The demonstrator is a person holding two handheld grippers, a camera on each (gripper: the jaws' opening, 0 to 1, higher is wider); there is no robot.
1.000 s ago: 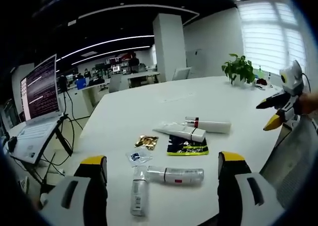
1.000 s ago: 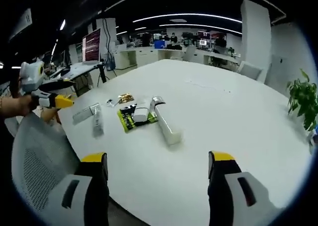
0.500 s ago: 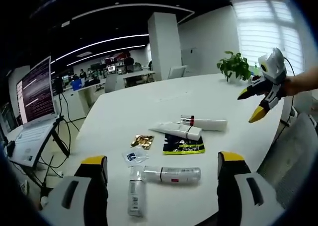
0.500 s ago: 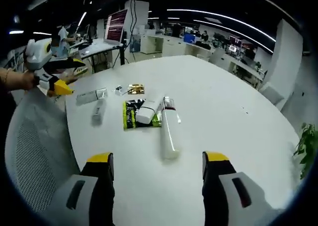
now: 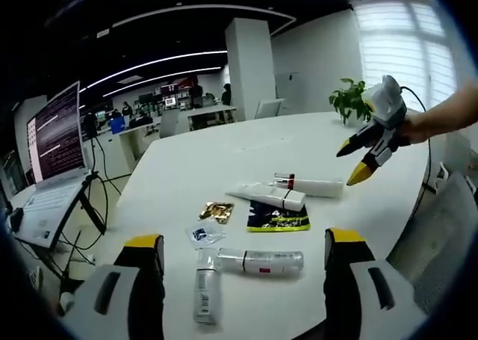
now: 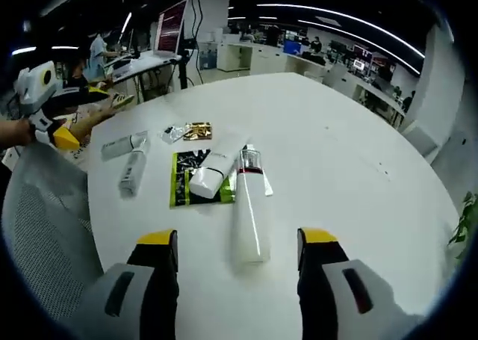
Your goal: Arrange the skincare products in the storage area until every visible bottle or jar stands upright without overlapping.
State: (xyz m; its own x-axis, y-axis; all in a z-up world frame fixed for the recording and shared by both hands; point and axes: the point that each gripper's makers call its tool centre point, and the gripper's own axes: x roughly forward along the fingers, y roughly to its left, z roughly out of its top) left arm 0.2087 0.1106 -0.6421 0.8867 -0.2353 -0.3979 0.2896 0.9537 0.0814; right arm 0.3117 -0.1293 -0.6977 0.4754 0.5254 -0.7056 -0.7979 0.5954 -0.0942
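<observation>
- The right gripper (image 6: 237, 244) is hovering with its jaws spread wide and gripping nothing, just above the near end of a white tube with a red band (image 6: 250, 204) that is lying flat on the white table (image 6: 351, 168).
- The left gripper (image 5: 243, 250) is likewise standing open and unloaded, facing a clear bottle (image 5: 261, 261) and a silver tube (image 5: 205, 294), both lying down.
- A second white tube (image 6: 212, 172) is resting across a dark green-edged sachet (image 6: 181, 187).
- A gold wrapper (image 6: 197, 131) and a small clear packet (image 5: 204, 235) are lying nearby.
- Label text is showing too small to read.
- A laptop (image 5: 54, 142) is displaying lines of text.
</observation>
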